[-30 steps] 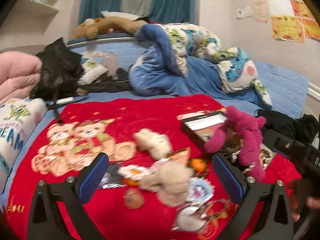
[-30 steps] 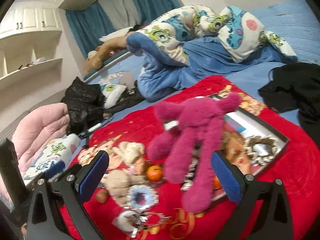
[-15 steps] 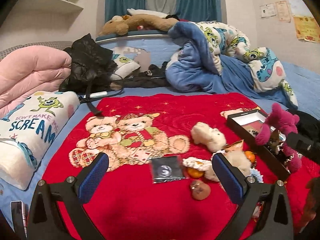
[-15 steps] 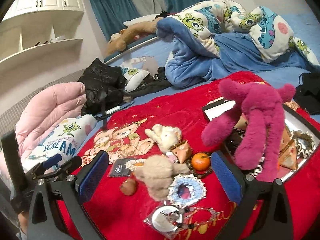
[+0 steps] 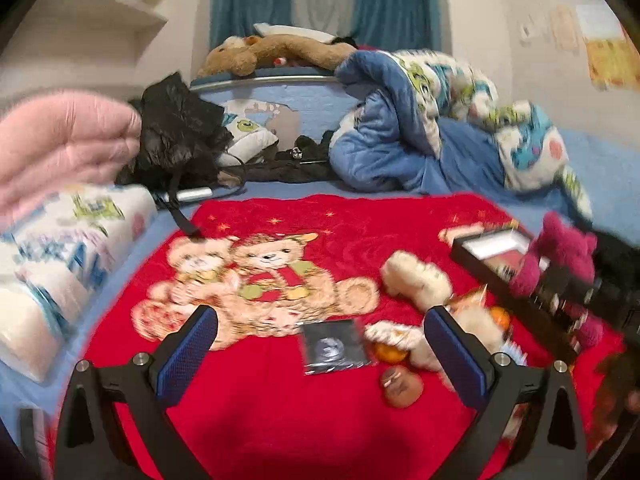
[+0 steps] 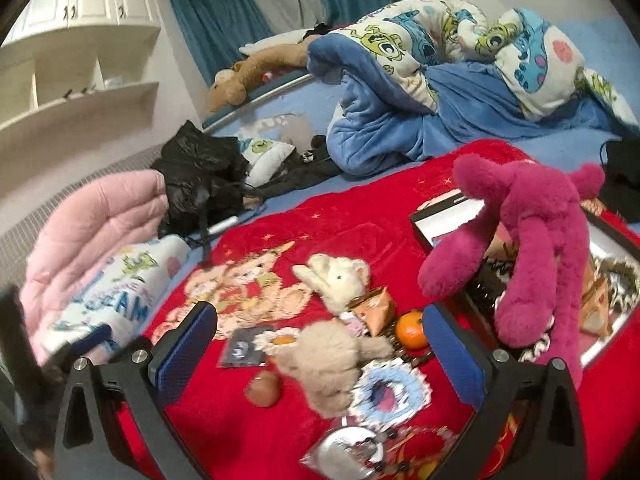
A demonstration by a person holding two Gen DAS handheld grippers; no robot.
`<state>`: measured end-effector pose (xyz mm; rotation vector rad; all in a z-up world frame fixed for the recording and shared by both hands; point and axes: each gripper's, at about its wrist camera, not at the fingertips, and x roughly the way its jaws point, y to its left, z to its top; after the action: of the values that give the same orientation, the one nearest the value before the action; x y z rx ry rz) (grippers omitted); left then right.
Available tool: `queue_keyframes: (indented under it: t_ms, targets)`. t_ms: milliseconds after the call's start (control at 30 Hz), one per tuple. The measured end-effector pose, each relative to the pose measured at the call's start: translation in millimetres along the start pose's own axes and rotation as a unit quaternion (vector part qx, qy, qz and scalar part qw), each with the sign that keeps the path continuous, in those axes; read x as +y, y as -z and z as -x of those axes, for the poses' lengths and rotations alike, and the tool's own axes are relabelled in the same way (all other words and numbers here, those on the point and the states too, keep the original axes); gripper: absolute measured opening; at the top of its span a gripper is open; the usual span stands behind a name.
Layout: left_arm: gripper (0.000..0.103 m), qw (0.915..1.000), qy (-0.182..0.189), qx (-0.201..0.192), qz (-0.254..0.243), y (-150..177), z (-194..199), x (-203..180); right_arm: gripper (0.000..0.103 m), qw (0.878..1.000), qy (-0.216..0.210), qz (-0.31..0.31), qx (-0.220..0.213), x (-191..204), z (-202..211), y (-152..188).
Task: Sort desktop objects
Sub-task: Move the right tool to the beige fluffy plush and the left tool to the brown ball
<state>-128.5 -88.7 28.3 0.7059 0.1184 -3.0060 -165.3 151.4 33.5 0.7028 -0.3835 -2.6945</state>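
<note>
Both tongs stand with jaws wide apart and nothing between them: the left gripper (image 5: pixel 320 344) hangs over the red blanket (image 5: pixel 280 420), and the right gripper (image 6: pixel 320 340) hangs over the clutter further right.

Nearest the right gripper lie a clear packet of beads (image 6: pixel 360 452) and a crocheted ring (image 6: pixel 390 394). Both look light; the packet is probably slippery film, so grip it by an edge. The beige plush (image 6: pixel 336 360) is soft and compressible; pinch it across the body. The brown round object (image 6: pixel 262 388) and the tangerine (image 6: pixel 412 330) would likely roll or bruise, so close on them gently across the widest part. The flat dark packet (image 5: pixel 334 346) lies flush on the pile of the blanket and will probably need an edge lifted first.

Further off, the white plush (image 6: pixel 340 280) touches a small orange carton (image 6: pixel 374 310). To the right, the magenta plush (image 6: pixel 532 264) stands in the black box (image 6: pixel 436 216), its limbs hanging over the box's contents. It is soft and floppy; take it by the torso, not a limb.

View differences: the right wrist view shows the box interior, the bead packet and the crocheted ring clearly; the left wrist view blurs or crops these. The left wrist view shows the dark packet squarely between its fingers and the bare blanket to the left.
</note>
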Motion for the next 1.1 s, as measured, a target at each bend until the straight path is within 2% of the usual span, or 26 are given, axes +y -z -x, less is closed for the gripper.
queue_keyframes:
  t_ms: [33, 100, 167, 433, 533, 667, 867, 1033, 1100]
  targets:
    - [0.103, 0.9998, 0.013, 0.005, 0.013, 4.0, -6.8, -0.1, 0.103, 1.0, 0.004, 0.002, 0.003, -0.8, -2.2, 0.5]
    - [0.103, 0.9992, 0.03, 0.026, -0.007, 8.9, -17.9, -8.2, 0.103, 1.0, 0.012, -0.004, 0.01, -2.9, -8.6, 2.1]
    - [0.103, 0.9986, 0.023, 0.023, -0.041, 12.6, -24.4, -18.4, 0.103, 1.0, 0.002, -0.01, 0.015, -3.1, -14.4, 4.4]
    - [0.103, 0.9944, 0.022, 0.076, -0.071, 31.9, -54.6, -45.7, 0.103, 0.999, 0.01, -0.014, 0.036, -6.2, -38.0, 9.1]
    - [0.103, 0.9927, 0.035, 0.1, -0.059, 38.9, -66.5, -47.0, 0.103, 0.999, 0.003, -0.016, 0.046, -7.5, -45.6, 10.2]
    - [0.103, 0.9901, 0.025, 0.123, -0.063, 45.4, -82.9, -48.4, 0.102, 0.998, -0.008, -0.025, 0.065, -8.5, -56.3, 13.2]
    - [0.103, 0.9841, 0.024, 0.17, -0.045, 54.8, -105.5, -42.0, 0.093, 0.995, -0.008, -0.021, 0.102, -6.5, -69.3, 20.1]
    - [0.103, 0.9745, 0.013, 0.217, -0.057, 68.1, -125.8, -45.7, 0.079, 0.99, -0.012, -0.017, 0.138, -4.5, -77.6, 29.4]
    - [0.103, 0.9745, 0.01, 0.216, -0.06, 69.2, -126.0, -46.5, 0.075, 0.989, -0.016, -0.029, 0.143, -7.7, -78.0, 31.4]
